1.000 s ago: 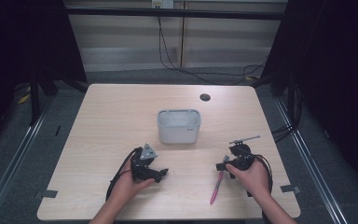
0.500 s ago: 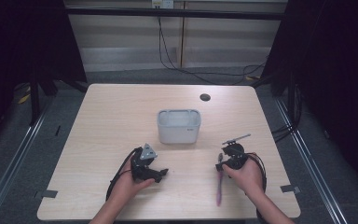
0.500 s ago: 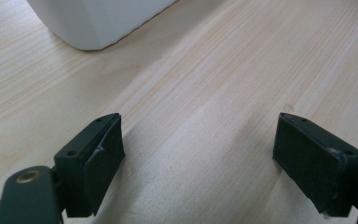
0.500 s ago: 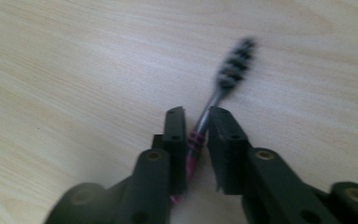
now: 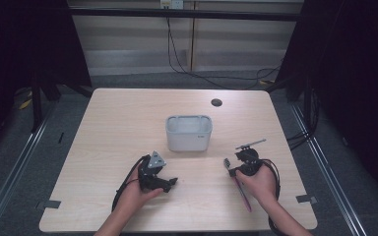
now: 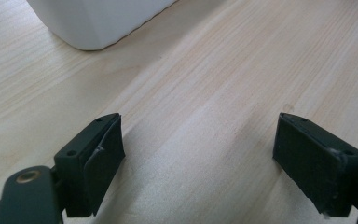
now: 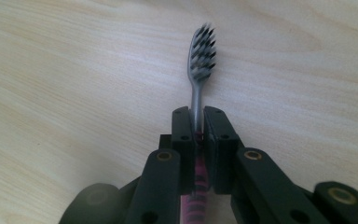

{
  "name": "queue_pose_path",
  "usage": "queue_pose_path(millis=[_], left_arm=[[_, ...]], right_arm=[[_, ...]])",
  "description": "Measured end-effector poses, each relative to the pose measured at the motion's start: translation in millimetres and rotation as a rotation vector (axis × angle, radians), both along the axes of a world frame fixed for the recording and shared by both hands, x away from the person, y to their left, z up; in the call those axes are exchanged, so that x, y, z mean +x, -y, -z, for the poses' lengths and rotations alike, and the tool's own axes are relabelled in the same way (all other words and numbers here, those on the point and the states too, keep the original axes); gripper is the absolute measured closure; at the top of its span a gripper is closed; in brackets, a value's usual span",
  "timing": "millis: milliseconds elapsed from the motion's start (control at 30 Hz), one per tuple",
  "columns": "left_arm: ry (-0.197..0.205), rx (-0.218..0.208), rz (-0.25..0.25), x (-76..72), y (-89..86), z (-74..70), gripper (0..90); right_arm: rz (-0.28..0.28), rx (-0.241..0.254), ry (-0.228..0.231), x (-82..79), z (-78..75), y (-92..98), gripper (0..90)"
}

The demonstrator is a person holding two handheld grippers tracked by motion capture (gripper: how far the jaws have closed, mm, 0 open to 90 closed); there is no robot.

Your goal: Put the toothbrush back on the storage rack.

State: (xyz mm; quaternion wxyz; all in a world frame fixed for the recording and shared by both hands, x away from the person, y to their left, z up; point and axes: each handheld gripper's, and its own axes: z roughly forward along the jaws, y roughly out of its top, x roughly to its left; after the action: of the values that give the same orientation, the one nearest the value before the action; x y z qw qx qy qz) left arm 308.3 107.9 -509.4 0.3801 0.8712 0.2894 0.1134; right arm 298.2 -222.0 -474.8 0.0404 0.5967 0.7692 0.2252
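The counter [image 5: 128, 128] is carrying a white tub [image 5: 188, 132] at its middle; its inside is looking bare from the high view. The right gripper view is showing bristles and a grey neck that the high view is blurring. The left hand-held gripper [image 5: 170, 182] is resting low on the counter, jaws standing wide apart with nothing between. The right hand-held gripper [image 5: 228, 167], having just been closing, is clamping the toothbrush [image 7: 200, 51] by its neck, the pink handle [image 5: 242, 192] trailing back under the hand.
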Motion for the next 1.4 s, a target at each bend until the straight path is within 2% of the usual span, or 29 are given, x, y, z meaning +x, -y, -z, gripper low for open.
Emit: queue_pose_path(millis=[133,233,633,800,1000,1033,1100,1300,1400], left_arm=[[0.0,0.0,0.0,0.0,0.0,0.0,15.7],[0.0,0.0,0.0,0.0,0.0,0.0,15.7],[0.0,0.0,0.0,0.0,0.0,0.0,15.7],[0.0,0.0,0.0,-0.1,0.0,0.0,15.7],[0.0,0.0,0.0,0.0,0.0,0.0,15.7],[0.0,0.0,0.0,0.0,0.0,0.0,15.8],[0.0,0.0,0.0,0.0,0.0,0.0,15.7],[0.0,0.0,0.0,0.0,0.0,0.0,15.7],[0.0,0.0,0.0,-0.1,0.0,0.0,15.7]], right_arm=[[0.003,0.031,0.012,-0.1,-7.3,0.8,84.2],[-0.003,0.054,0.045,0.8,-15.9,0.7,84.3],[-0.007,0.116,0.129,4.6,-40.9,3.0,85.2],[-0.011,0.137,0.146,5.3,-46.2,4.5,85.3],[-0.009,0.177,0.195,5.1,-55.2,7.5,85.4],[-0.008,0.191,0.219,4.6,-58.9,8.1,85.4],[-0.007,0.199,0.229,4.4,-60.8,8.3,85.4],[-0.001,0.218,0.322,3.1,-72.4,8.1,85.3],[-0.011,0.231,0.355,3.7,-75.5,7.5,85.3]])
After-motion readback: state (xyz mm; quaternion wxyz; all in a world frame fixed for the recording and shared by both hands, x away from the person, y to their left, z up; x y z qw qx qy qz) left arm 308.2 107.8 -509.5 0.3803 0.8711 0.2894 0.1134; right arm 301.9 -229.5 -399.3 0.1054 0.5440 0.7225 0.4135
